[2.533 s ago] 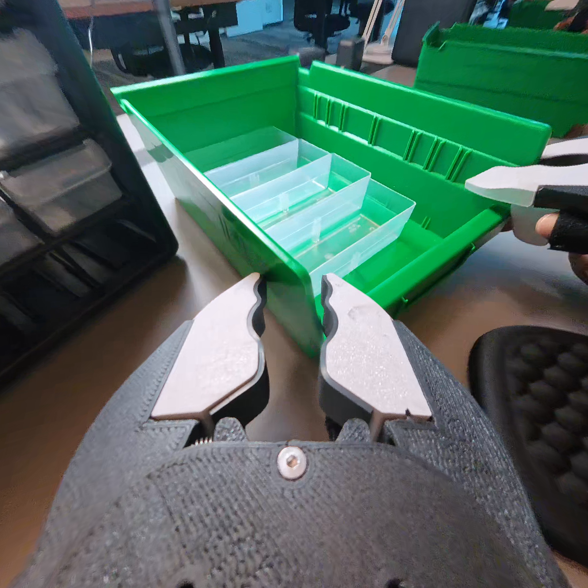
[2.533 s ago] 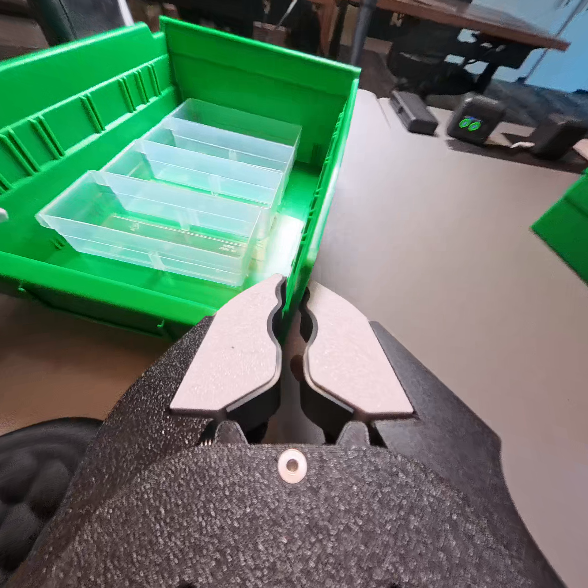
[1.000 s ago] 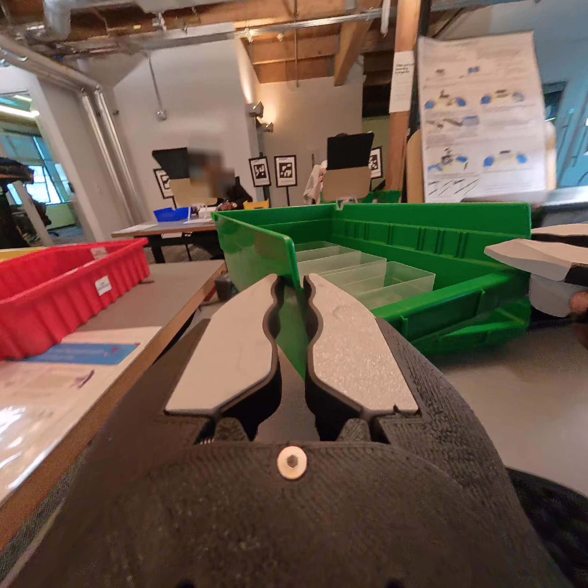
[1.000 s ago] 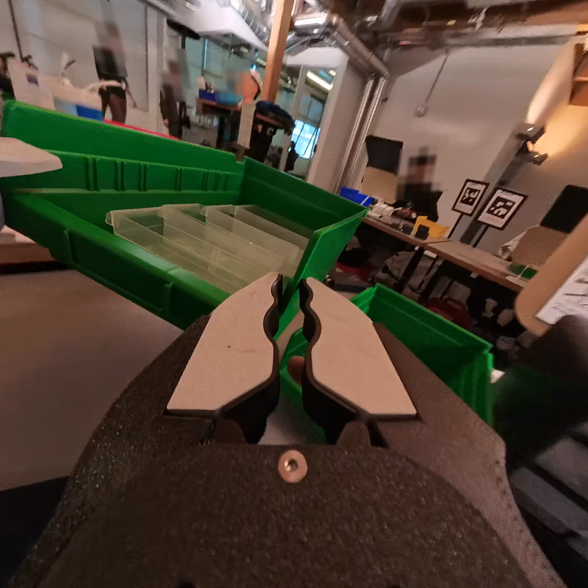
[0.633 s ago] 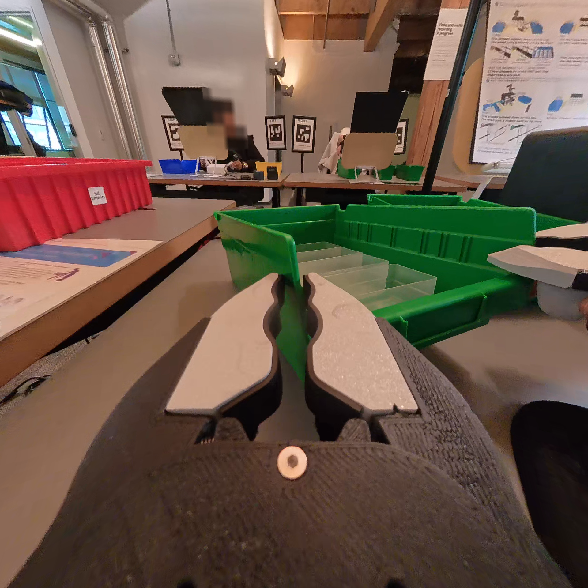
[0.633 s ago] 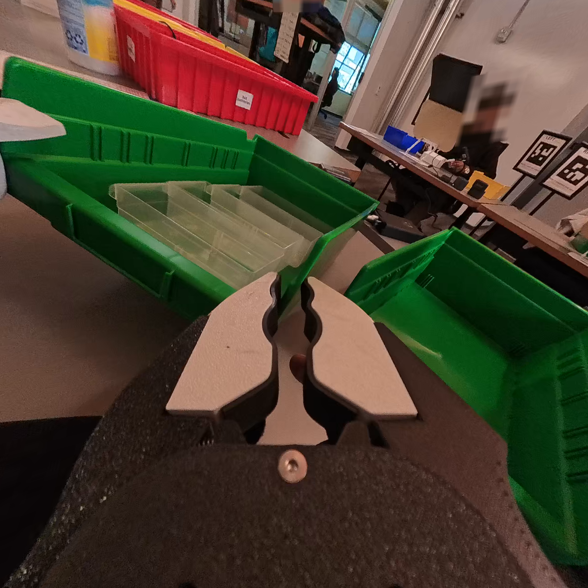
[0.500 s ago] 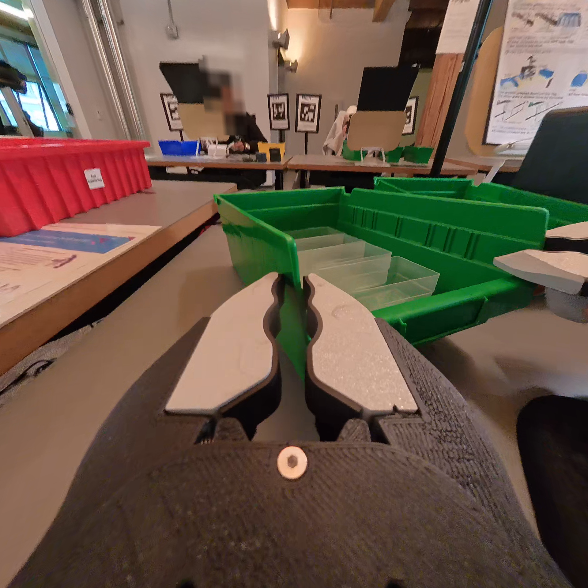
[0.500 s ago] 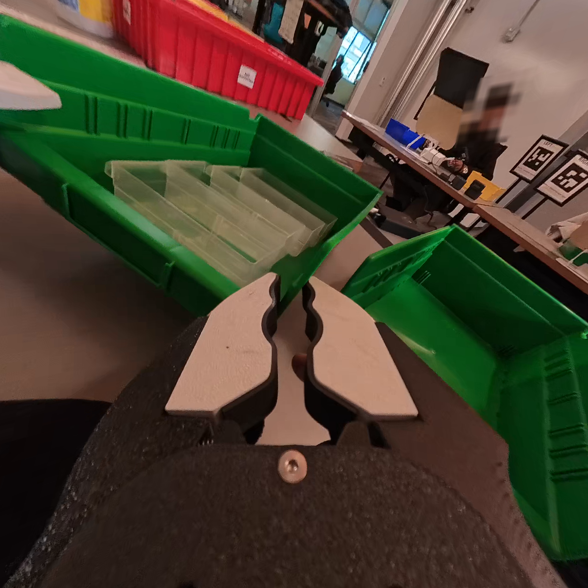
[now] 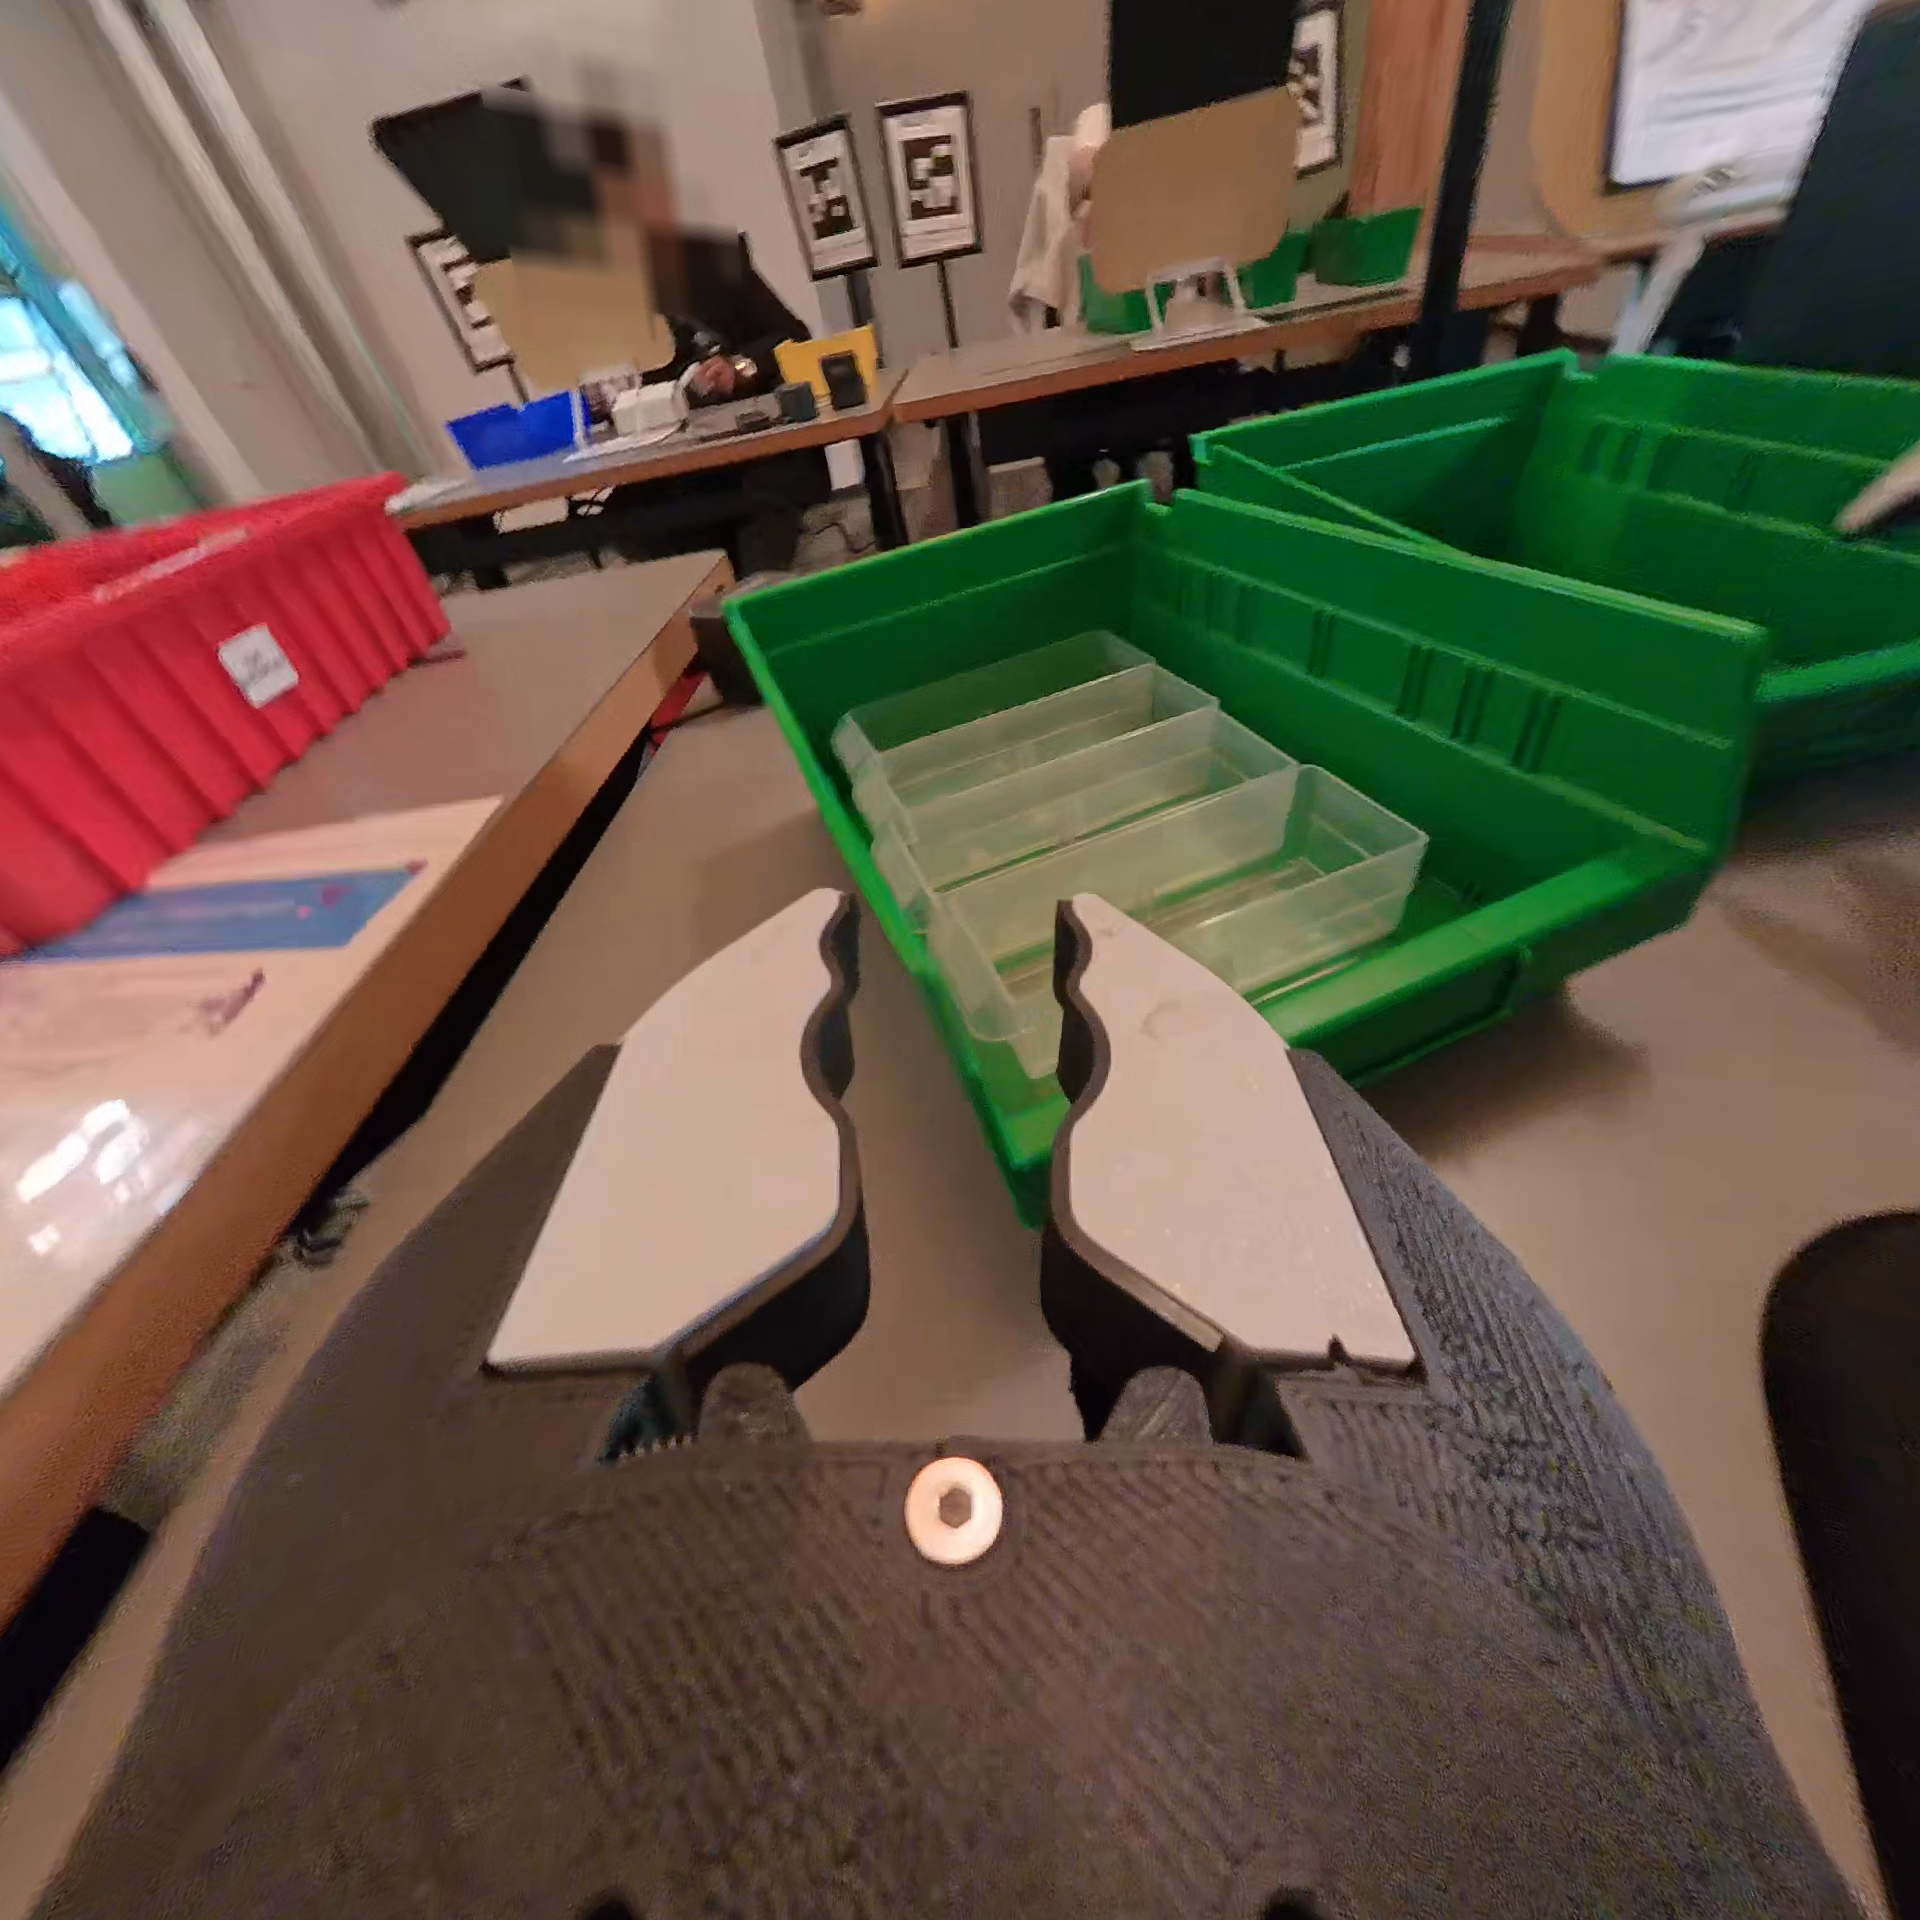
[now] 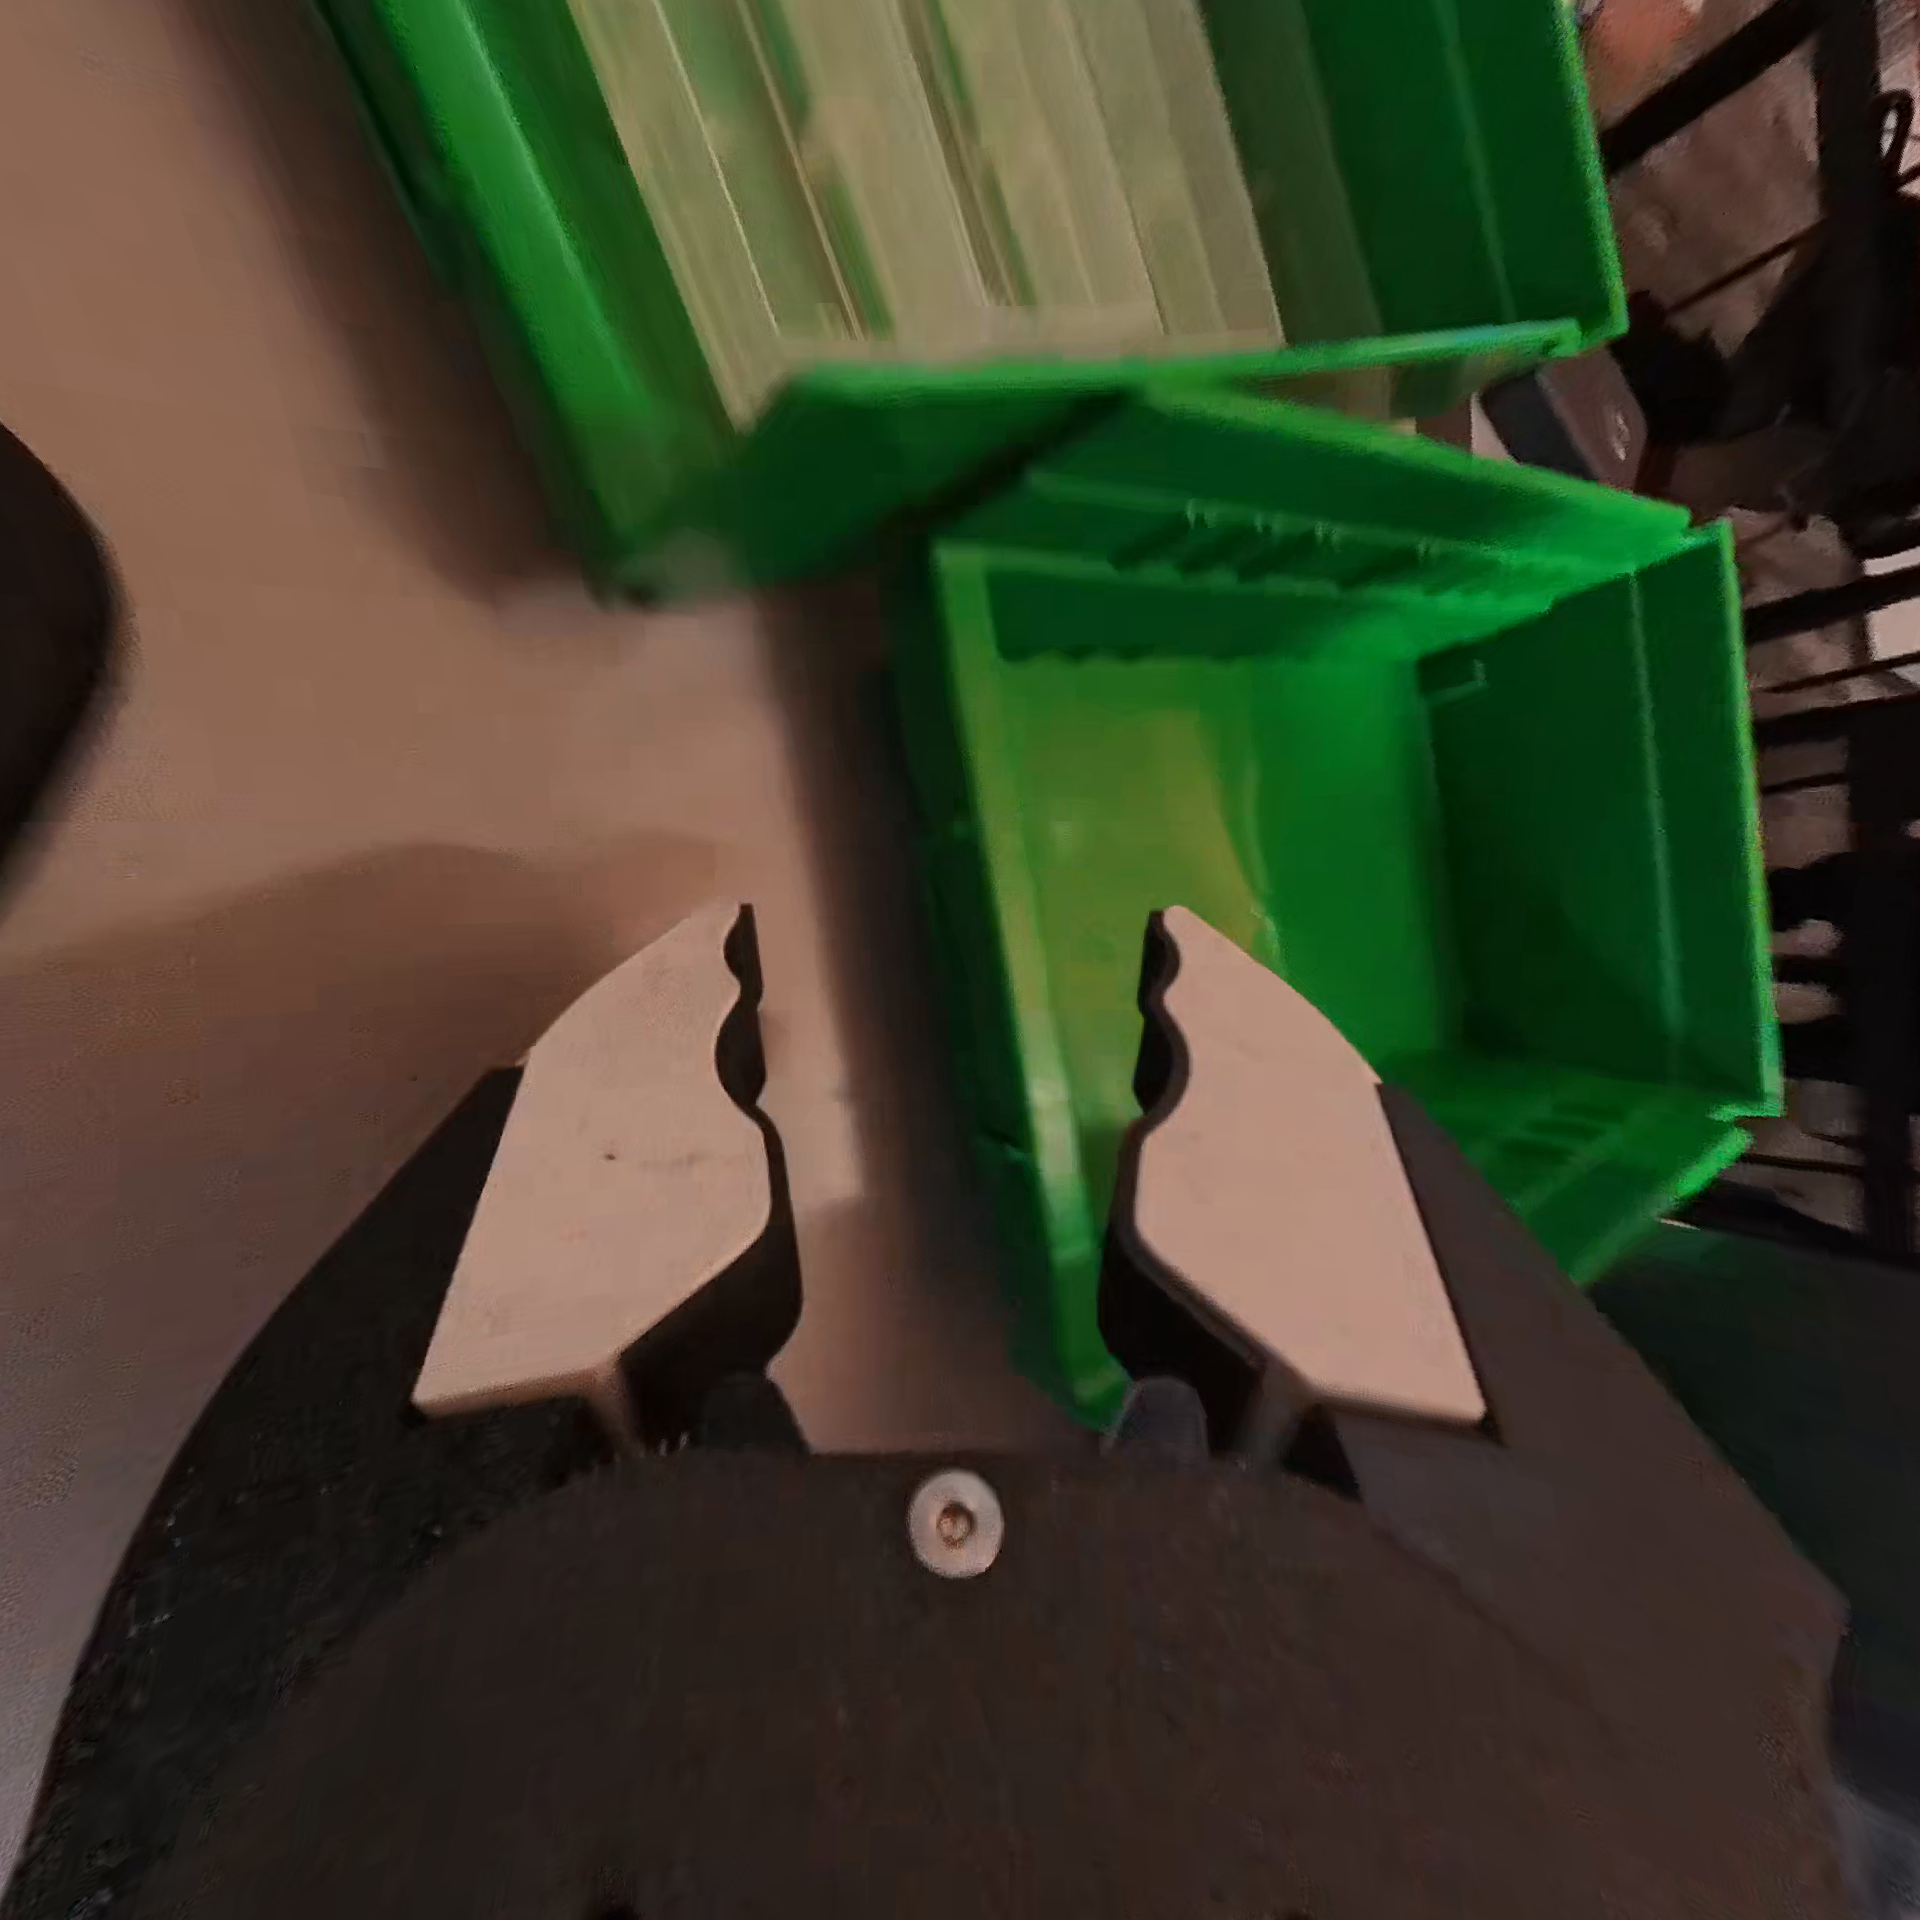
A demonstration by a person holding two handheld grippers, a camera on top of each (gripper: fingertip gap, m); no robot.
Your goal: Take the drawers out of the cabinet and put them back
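Observation:
A green bin rests on the grey table and holds several clear plastic drawers side by side. My left gripper is open, its fingers either side of the bin's near corner without gripping it. In the right wrist view the same bin with the drawers is blurred at the top. My right gripper is open above the near wall of a second, empty green bin. No cabinet is in view.
The second green bin sits behind the first. A red crate and printed sheets lie on a wooden table at left. A dark round object sits at right. People sit at far tables.
Both grippers let go of the green bin's corners and opened. The bin now rests flat on the table. The right gripper swung over and now looks down at the second bin.

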